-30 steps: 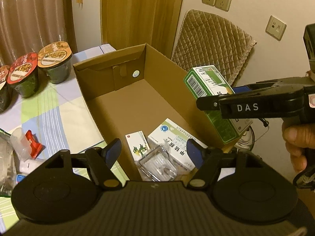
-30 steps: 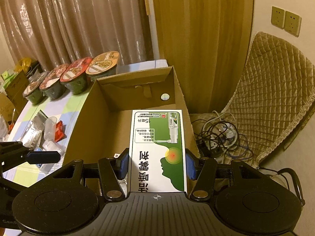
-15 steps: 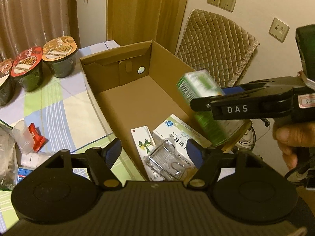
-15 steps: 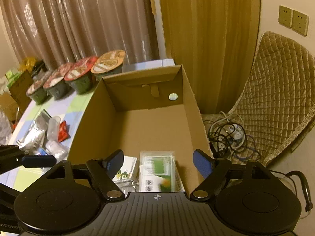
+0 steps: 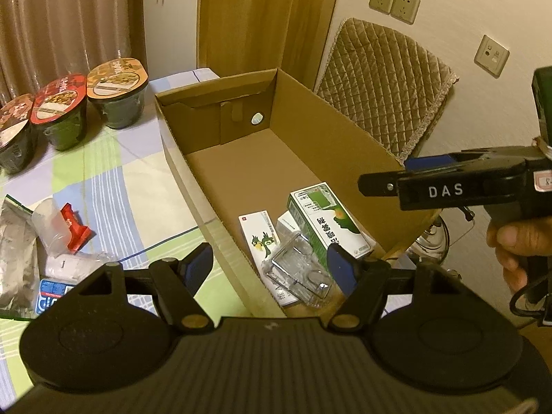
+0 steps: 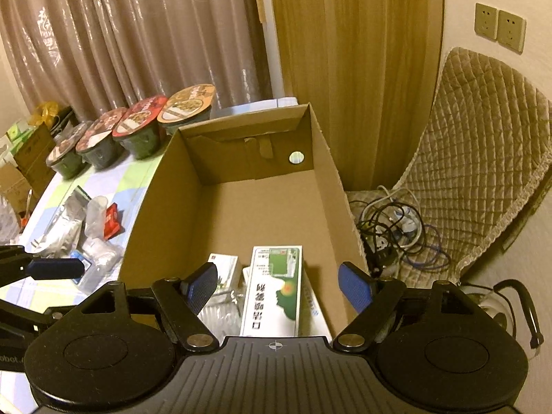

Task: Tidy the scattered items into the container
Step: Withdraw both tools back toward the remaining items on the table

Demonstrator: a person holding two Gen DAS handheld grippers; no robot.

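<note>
Left wrist view
Left gripper (image 5: 269, 265): jaws apart, nothing between the pads, held over the near left wall of the cardboard box (image 5: 345, 127).
Right gripper (image 5: 383, 181): seen side-on from the right, over the box's right wall; from here its spread cannot be told.
Hand (image 5: 517, 241): wrapped around the right gripper's handle, shown only in this view.
Green-and-white box (image 5: 327, 220): lying in the near end of the cardboard box, on a white carton, beside a slim white box (image 5: 260, 239) and a clear plastic piece (image 5: 300, 272).
Table items: clear cup (image 5: 48, 220), red packet (image 5: 74, 229) and silver pouch (image 5: 15, 258) on the checked cloth (image 5: 114, 186).
Noodle bowls (image 5: 117, 93): standing in a row to the left of the cardboard box's far end.

Right wrist view
Right gripper (image 6: 277, 288): fingers wide apart and empty; the green-and-white box (image 6: 276, 289) lies free below them on the box floor.
Left gripper (image 6: 55, 269): only a blue fingertip shows at the left edge.
Only here: tangled cables (image 6: 396, 227) on the quilted chair (image 6: 483, 158) to the right of the box.
</note>
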